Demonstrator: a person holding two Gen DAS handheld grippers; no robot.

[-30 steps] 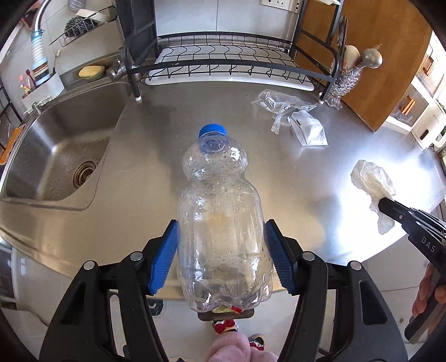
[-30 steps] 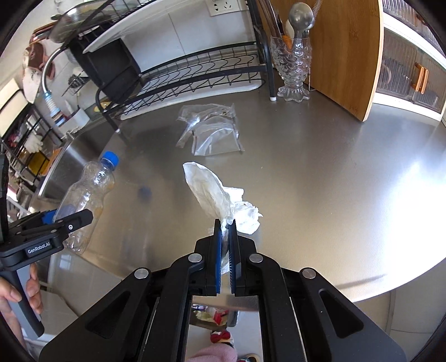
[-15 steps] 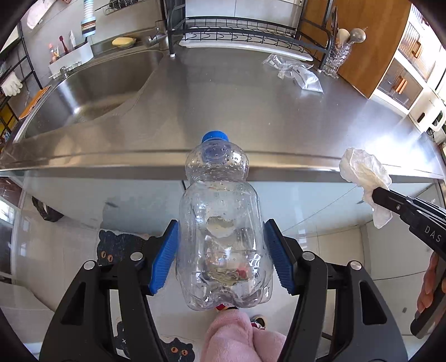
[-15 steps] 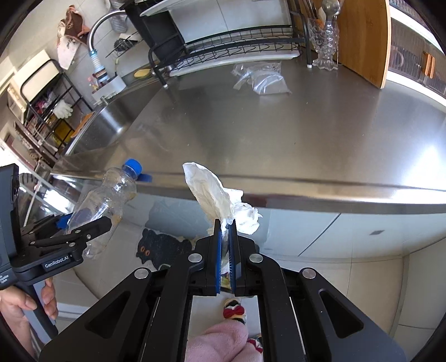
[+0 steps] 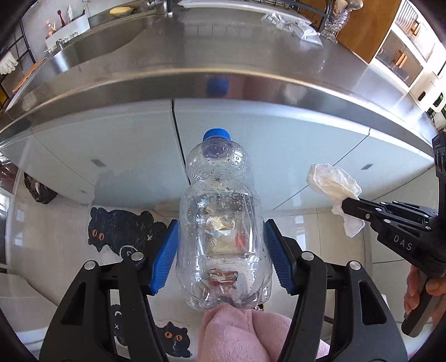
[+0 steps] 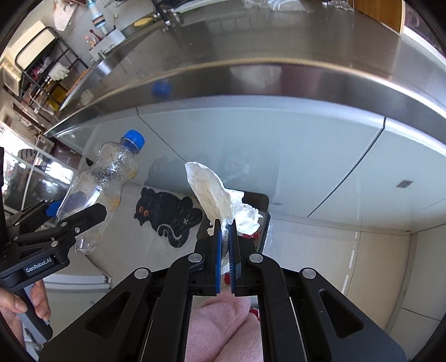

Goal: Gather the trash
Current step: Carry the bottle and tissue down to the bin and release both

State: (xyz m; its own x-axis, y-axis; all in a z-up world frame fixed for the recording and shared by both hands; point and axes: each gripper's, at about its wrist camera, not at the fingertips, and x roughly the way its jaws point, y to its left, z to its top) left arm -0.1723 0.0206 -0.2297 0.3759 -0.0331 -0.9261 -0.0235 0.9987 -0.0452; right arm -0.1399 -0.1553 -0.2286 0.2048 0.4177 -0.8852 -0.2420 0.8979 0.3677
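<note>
At the left, a clear plastic bottle [image 5: 223,228] with a blue cap [image 5: 217,134] is grasped by the left gripper [image 5: 221,257], the blue pads [image 5: 164,259] being pressed against its lower body on both sides. Its long axis is run straight out along the fingers, cap foremost and base nearest the hand. It is carried in the air, off the steel counter [image 5: 195,55] and below that counter's front edge, before the pale cabinet doors [image 5: 251,139].

To the right, a crumpled white tissue [image 6: 220,200] is pinched by the right gripper [image 6: 225,231], whose jaws are clenched nearly flat on its lower end, so that the wad is stood up and forward from the fingertips. It too is held below the counter edge.

Directly under the tissue a dark-rimmed bin [image 6: 264,203] is seen on the floor, beside a black cat mat [image 6: 170,214]. The bin is judged to lie closer to the right gripper, so the tissue would probably be dropped first, while the bottle would have to be brought rightward over the opening.

More clear wrapping [image 5: 292,25] is left near the counter's far edge.
</note>
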